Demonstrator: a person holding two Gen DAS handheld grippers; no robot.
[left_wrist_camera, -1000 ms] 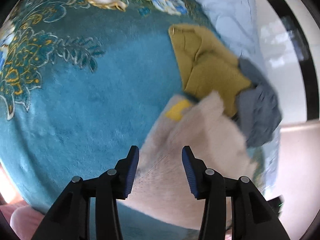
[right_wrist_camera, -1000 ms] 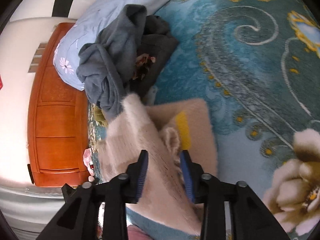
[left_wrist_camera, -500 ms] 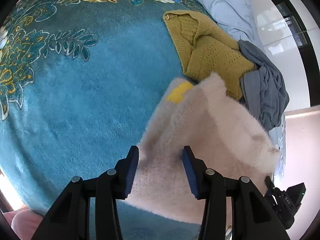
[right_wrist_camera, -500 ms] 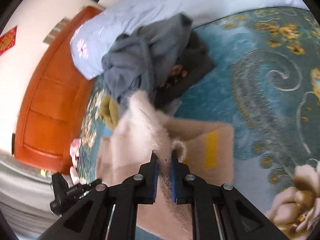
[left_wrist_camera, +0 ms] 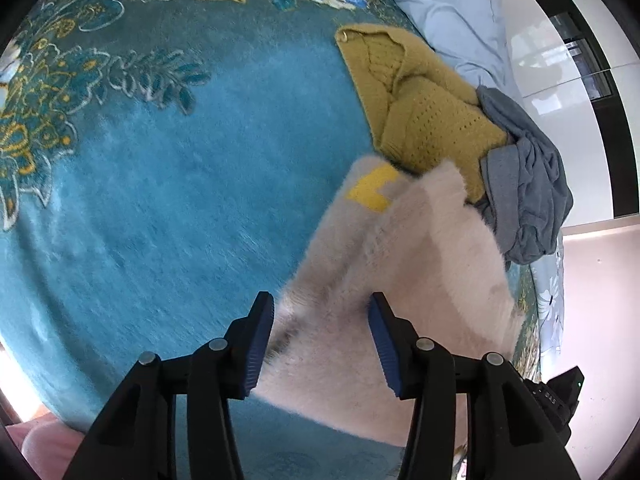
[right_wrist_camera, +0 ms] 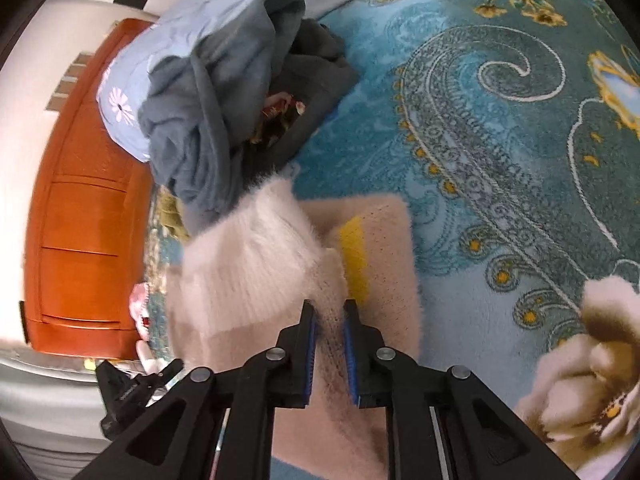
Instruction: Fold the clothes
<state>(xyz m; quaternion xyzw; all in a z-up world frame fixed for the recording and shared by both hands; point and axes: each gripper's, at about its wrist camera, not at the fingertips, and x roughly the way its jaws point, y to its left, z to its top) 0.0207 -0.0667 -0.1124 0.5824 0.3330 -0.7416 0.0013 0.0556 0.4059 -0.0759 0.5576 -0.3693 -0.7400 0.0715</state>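
Note:
A fuzzy pale pink sweater [left_wrist_camera: 400, 264] with a yellow patch [left_wrist_camera: 372, 190] lies on the teal flowered blanket [left_wrist_camera: 160, 200]. My left gripper [left_wrist_camera: 321, 304] hovers open over the sweater's near edge, a blue pad on each side of the fabric. In the right wrist view, my right gripper [right_wrist_camera: 329, 314] is shut on a fold of the pink sweater [right_wrist_camera: 248, 264]. That raised flap leans to the left, and the yellow patch [right_wrist_camera: 354, 256] lies just beyond the fingertips.
A mustard knit [left_wrist_camera: 420, 108] and a crumpled grey garment [left_wrist_camera: 524, 184] lie past the sweater. A dark garment [right_wrist_camera: 316, 76] sits beside the grey one [right_wrist_camera: 208, 120]. A light blue pillow [right_wrist_camera: 124, 108] and an orange wooden cabinet [right_wrist_camera: 80, 220] border the blanket [right_wrist_camera: 500, 160].
The right gripper went from wide to pinching a fold of the pink sweater and has raised that flap. The left gripper stayed open and edged along the sweater's near edge.

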